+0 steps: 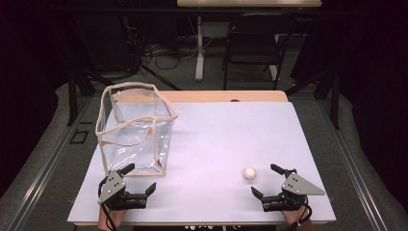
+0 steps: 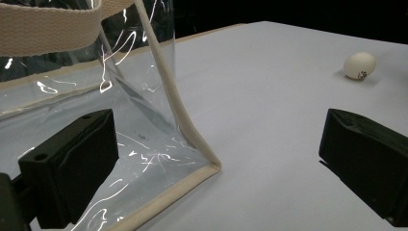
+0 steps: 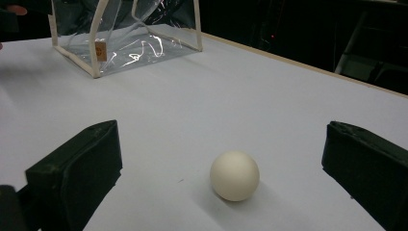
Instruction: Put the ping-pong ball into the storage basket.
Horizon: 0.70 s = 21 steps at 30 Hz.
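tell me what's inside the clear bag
Nothing shows inside the bag: its clear walls and floor look bare in the high view and the right gripper view. Glare and creases hide small patches. The egg lies outside on the table.

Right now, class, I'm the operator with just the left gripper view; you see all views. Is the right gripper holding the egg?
Observer: No. The right gripper is open, and the egg lies ahead of it, untouched.
Operator: Is the bag's top open?
Observer: Yes. In the high view the bag stands upright with its mouth open.
Operator: Any marking on it?
Observer: The right gripper view shows a small tan tag on one wall.
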Each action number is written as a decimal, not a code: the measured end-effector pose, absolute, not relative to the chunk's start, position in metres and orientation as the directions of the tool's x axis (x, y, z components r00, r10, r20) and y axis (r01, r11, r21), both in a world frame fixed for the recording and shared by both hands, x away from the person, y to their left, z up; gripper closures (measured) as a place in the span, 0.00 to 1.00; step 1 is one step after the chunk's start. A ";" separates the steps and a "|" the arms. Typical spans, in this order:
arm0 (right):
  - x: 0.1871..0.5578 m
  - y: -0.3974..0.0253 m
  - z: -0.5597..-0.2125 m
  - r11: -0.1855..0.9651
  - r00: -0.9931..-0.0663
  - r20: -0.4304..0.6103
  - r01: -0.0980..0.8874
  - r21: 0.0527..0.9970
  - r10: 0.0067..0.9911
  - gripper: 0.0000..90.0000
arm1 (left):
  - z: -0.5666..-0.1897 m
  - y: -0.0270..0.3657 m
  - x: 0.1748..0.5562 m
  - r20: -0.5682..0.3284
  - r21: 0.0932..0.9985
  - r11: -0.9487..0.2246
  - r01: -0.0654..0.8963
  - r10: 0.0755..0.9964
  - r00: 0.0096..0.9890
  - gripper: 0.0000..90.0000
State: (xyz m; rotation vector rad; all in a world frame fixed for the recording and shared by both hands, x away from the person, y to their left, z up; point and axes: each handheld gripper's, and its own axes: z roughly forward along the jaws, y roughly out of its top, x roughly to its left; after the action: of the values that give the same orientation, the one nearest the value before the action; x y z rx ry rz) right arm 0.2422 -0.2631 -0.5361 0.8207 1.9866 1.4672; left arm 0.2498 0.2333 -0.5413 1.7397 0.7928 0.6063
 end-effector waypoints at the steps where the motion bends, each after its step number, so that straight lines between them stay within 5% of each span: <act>1: 0.243 -0.263 -0.536 0.223 -0.673 -0.060 0.159 0.962 0.737 0.00 | -0.541 0.233 0.250 0.016 0.956 -0.202 0.213 0.761 0.649 0.00; 21: 0.243 -0.262 -0.530 0.271 -0.640 -0.069 0.223 0.936 0.765 0.00 | -0.543 0.229 0.254 0.018 0.951 -0.218 0.219 0.747 0.665 0.00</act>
State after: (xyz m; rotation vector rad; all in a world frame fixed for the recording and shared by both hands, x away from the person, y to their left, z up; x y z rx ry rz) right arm 0.2431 -0.2624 -0.5299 0.8874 2.0262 1.3652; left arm 0.2542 0.2287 -0.5431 1.7640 0.7780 0.5897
